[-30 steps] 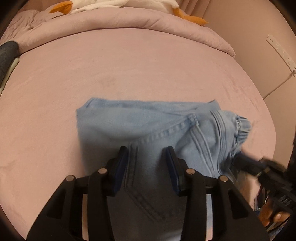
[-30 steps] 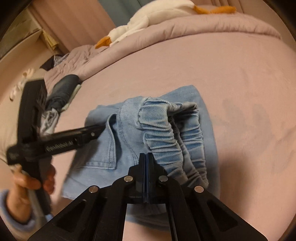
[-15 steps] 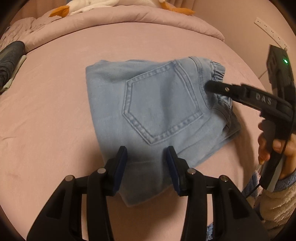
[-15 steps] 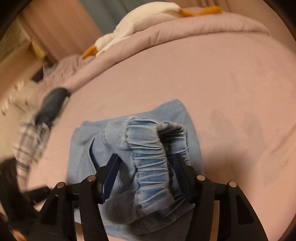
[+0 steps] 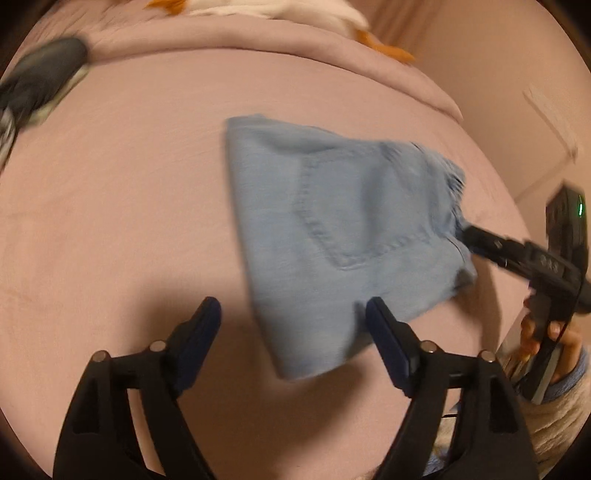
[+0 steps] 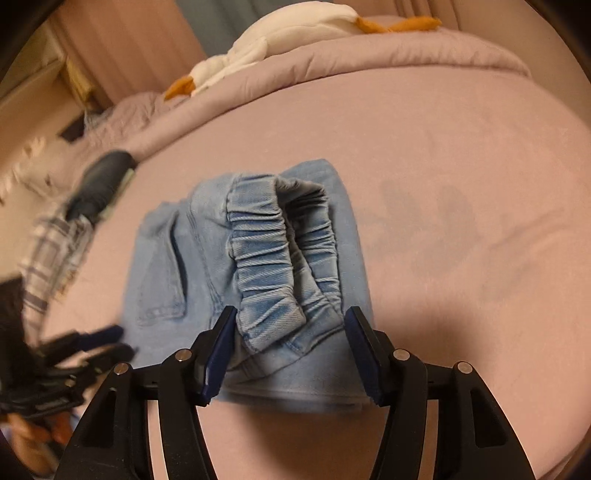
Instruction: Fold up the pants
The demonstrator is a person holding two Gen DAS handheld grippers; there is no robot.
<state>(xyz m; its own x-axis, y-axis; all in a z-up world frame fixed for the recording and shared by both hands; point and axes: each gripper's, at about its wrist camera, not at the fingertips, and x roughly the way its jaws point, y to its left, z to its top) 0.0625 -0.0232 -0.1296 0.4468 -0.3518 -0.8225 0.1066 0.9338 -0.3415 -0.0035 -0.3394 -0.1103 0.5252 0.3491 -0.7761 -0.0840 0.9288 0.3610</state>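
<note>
Folded light-blue denim pants [image 6: 258, 280] lie on pink bed [image 6: 461, 184]; left gripper [image 5: 291, 317] jaws just opened wide, right gripper [image 6: 291, 328] jaws apart, nothing gripped.

I am working in a home bedroom: a bed [image 6: 461, 177] with a pink sheet fills my view, a rolled quilt [image 6: 369, 59] lies along its far edge, a white stuffed goose [image 6: 280, 33] rests on the quilt, and loose clothes [image 6: 92, 184] sit at the bed's left side.
</note>
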